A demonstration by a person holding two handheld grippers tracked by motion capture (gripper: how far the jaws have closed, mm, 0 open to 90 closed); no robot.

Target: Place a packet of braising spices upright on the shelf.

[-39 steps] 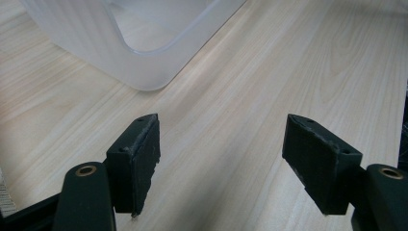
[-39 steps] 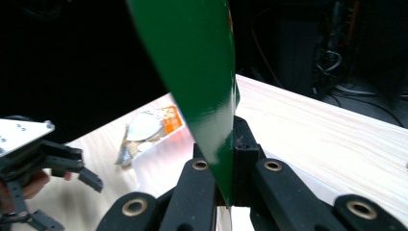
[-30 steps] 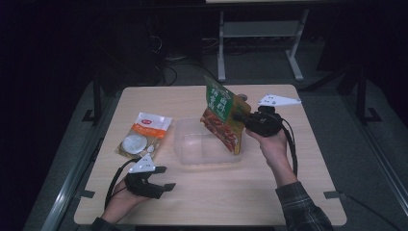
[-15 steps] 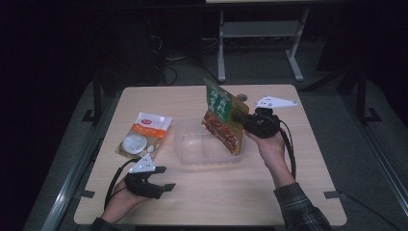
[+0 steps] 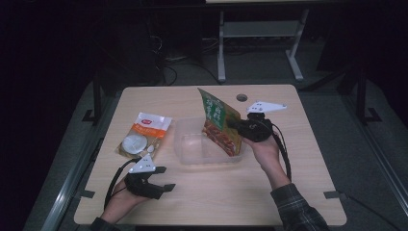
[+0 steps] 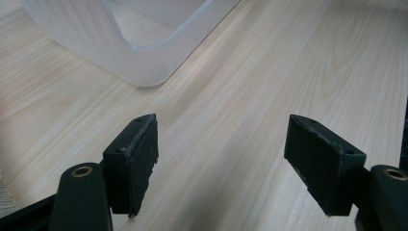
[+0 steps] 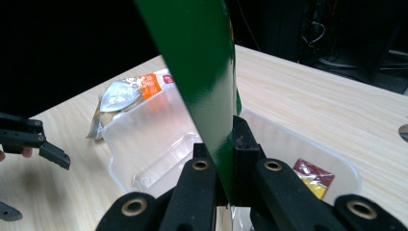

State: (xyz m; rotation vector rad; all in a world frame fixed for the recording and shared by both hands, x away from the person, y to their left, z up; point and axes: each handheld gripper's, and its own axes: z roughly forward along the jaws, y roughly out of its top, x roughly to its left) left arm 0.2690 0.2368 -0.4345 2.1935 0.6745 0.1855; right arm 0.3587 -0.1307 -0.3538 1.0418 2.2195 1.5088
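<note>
Over the clear tub (image 5: pixel 192 156) we pinch the green packet (image 5: pixel 219 122) in our right gripper (image 5: pixel 238 126); our left gripper (image 5: pixel 161 179) gapes wide, holding nothing.

Print on green packet (image 5: pixel 220 126) and orange packet (image 5: pixel 144 134) unreadable

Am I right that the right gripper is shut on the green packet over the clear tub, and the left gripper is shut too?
Not quite. The left gripper is open: the left gripper view shows its jaws wide apart over bare table. The right gripper is shut on the green packet over the clear tub.
</note>
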